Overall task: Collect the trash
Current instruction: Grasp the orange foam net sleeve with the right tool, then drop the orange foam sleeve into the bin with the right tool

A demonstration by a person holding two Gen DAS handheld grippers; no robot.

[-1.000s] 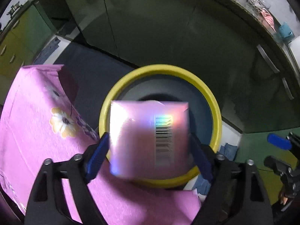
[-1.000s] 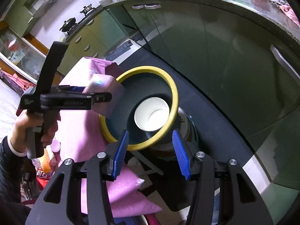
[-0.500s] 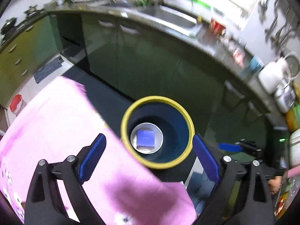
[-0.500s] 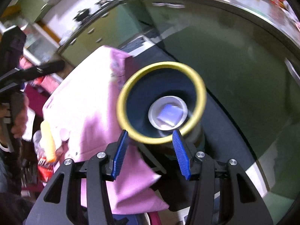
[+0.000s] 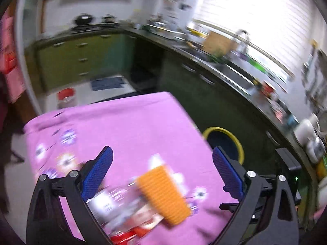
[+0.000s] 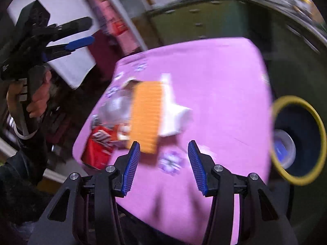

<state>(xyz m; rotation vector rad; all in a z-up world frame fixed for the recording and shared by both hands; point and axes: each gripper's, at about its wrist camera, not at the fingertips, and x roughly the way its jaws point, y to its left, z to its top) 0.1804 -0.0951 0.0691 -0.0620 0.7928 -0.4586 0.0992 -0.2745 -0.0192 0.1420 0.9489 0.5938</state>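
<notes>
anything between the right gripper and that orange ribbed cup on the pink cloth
Nothing visible. The right gripper hangs open just short of the orange cup, only bare pink cloth between. The white paper and red packet lie beside and behind it.

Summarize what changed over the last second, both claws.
Left claw let go of the pink box; it now lies in the white cup inside the bin. Both claws swung from the bin back over the table, toward the orange cup. Right claw stayed open and empty.
</notes>
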